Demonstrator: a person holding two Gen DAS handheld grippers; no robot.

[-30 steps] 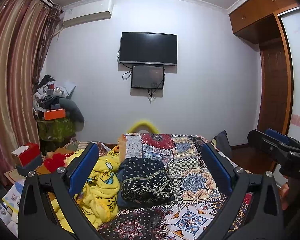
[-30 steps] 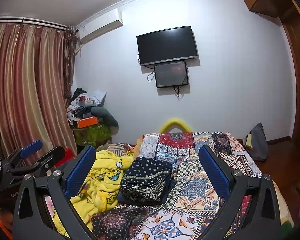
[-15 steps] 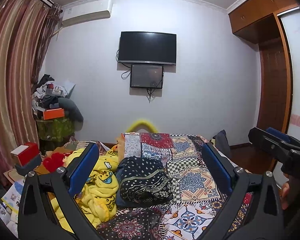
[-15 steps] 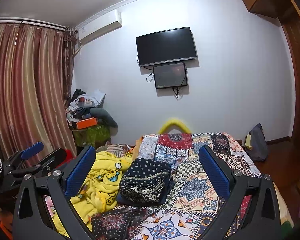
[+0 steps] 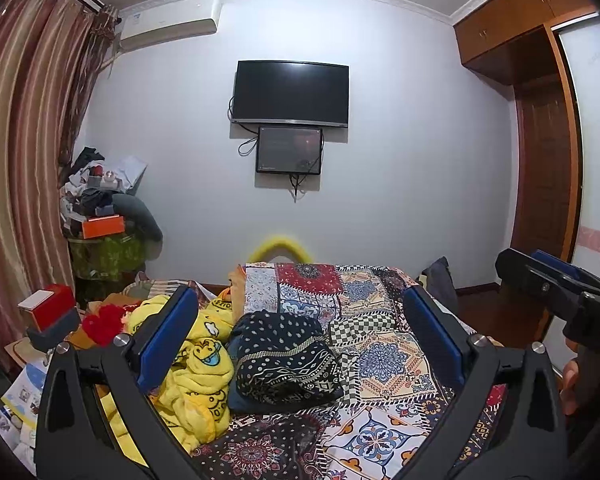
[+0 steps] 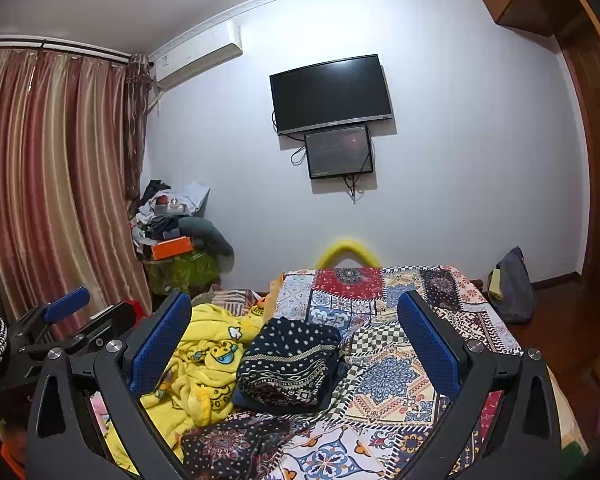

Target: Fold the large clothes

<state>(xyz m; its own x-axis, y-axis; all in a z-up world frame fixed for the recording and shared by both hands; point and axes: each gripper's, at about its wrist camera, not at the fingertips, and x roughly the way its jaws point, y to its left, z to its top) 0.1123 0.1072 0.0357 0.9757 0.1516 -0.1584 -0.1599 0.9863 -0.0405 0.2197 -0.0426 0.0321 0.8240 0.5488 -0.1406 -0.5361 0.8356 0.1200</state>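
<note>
A folded dark navy patterned garment [image 5: 286,356] lies on the patchwork bedspread [image 5: 384,344]; it also shows in the right wrist view [image 6: 290,362]. A crumpled yellow cartoon-print garment [image 5: 192,364] lies to its left, seen too in the right wrist view [image 6: 196,356]. A dark red-patterned cloth [image 5: 272,444] lies at the bed's near edge. My left gripper [image 5: 300,336] is open and empty, held above the near end of the bed. My right gripper [image 6: 296,336] is open and empty beside it, and its side shows in the left wrist view [image 5: 556,284].
A TV [image 5: 291,94] and a smaller screen hang on the far wall. A cluttered stand [image 5: 104,232] with clothes and an orange box stands by the striped curtains [image 5: 24,160]. A dark bag [image 6: 514,286] sits on the floor right of the bed. A wooden wardrobe [image 5: 540,140] stands at right.
Both views have tilted up very slightly, so the bed sits a little lower in frame. Nothing on the bed has moved and both grippers stay open.
</note>
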